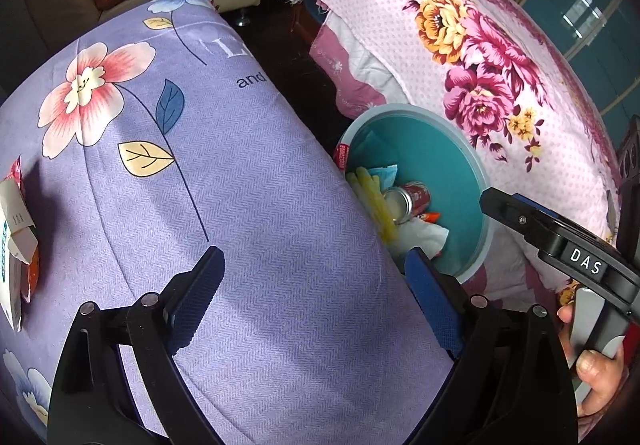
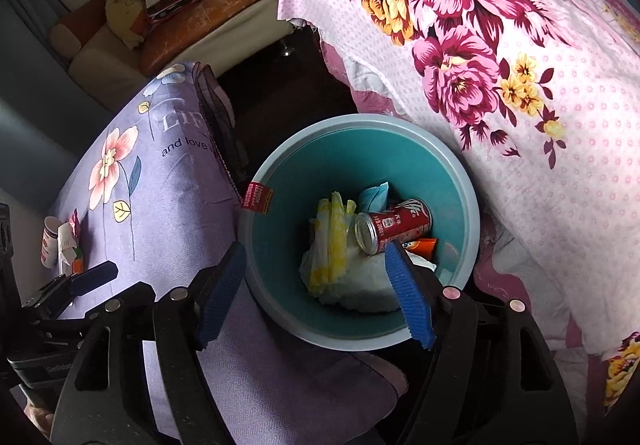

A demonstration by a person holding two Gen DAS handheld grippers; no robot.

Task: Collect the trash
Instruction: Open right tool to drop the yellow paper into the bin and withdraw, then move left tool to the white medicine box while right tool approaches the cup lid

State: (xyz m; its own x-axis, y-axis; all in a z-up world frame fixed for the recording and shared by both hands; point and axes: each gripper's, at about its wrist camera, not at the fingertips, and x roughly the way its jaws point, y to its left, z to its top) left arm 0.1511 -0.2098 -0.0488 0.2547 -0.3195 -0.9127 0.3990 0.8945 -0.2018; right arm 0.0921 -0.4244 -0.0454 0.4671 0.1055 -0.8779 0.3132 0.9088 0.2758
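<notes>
A teal bin (image 2: 464, 205) stands on the floor between two cloth-covered surfaces; it also shows in the left wrist view (image 1: 452, 149). Inside lie a red can (image 2: 394, 225), a yellow-and-white wrapper (image 2: 332, 245), white paper (image 2: 368, 285) and an orange scrap (image 2: 424, 245). My right gripper (image 2: 316, 285) is open and empty, just above the bin's near rim. My left gripper (image 1: 316, 285) is open and empty over the purple floral cloth (image 1: 248, 205). Trash remains on that cloth at far left: a torn white carton (image 1: 16, 245), a white cup (image 2: 50, 241) and wrappers.
A pink floral cloth (image 2: 520, 85) covers the surface to the right of the bin. A red tag (image 2: 256, 199) hangs at the bin's left rim. A sofa with cushions (image 2: 180, 25) and a bottle-print bag stands at the back. Dark floor lies between.
</notes>
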